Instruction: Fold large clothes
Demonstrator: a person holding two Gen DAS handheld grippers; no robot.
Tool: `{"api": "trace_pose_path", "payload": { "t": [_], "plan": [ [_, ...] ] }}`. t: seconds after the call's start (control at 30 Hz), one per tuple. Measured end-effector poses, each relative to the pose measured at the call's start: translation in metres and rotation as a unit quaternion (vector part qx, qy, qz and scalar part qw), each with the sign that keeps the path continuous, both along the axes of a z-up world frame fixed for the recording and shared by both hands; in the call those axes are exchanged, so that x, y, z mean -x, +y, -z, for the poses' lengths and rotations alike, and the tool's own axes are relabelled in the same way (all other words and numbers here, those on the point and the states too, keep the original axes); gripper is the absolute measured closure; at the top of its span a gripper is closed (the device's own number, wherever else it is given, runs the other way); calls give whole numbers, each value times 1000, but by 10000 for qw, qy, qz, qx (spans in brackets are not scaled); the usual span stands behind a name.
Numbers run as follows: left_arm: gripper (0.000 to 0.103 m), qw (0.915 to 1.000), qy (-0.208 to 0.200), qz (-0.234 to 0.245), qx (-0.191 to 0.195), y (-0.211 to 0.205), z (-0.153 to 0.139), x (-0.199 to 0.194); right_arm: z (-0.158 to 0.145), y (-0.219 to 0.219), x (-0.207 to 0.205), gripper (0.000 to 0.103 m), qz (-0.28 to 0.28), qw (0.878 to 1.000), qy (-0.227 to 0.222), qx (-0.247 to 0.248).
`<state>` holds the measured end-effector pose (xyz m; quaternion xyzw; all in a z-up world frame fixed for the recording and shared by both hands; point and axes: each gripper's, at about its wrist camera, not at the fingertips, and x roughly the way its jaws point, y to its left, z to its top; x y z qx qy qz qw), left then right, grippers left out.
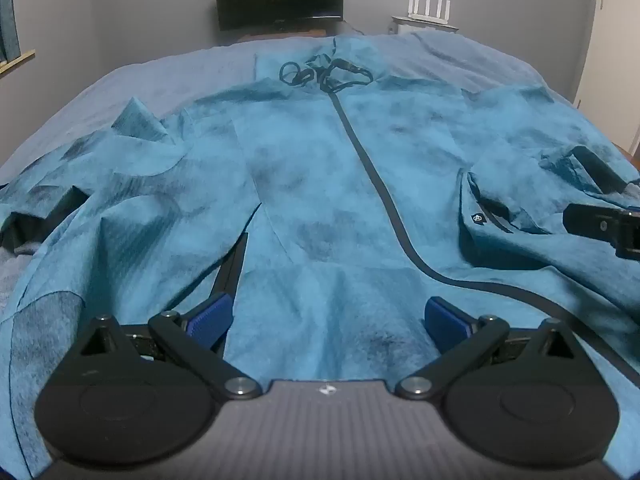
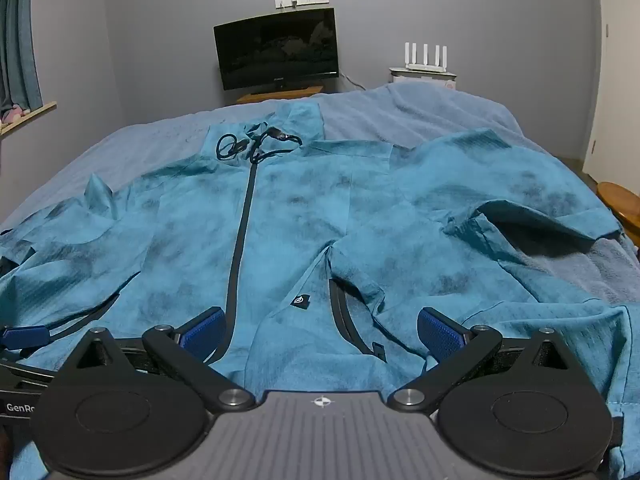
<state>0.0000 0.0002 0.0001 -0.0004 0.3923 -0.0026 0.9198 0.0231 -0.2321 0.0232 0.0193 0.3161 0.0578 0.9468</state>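
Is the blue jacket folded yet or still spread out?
Spread out. The jacket lies front-up on the bed, zipper closed down the middle, both sleeves out to the sides, rumpled but not folded in.

Grey walls (image 2: 460, 12), a dark monitor (image 2: 276, 50) on a wooden stand (image 2: 280, 94) — curtained window (image 2: 18, 40) at left.

1 jacket (image 1: 320, 200), 2 grippers (image 1: 328, 320), 1 monitor (image 2: 276, 48)
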Motion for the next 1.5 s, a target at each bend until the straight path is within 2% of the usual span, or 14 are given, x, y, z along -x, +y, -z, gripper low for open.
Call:
{"api": "trace_pose_path", "payload": {
  "t": [1.5],
  "plan": [
    [0, 10000, 30, 0, -66, 0, 0, 0, -2, 3, -3, 0, 1, 10000, 29, 8]
  ]
}}
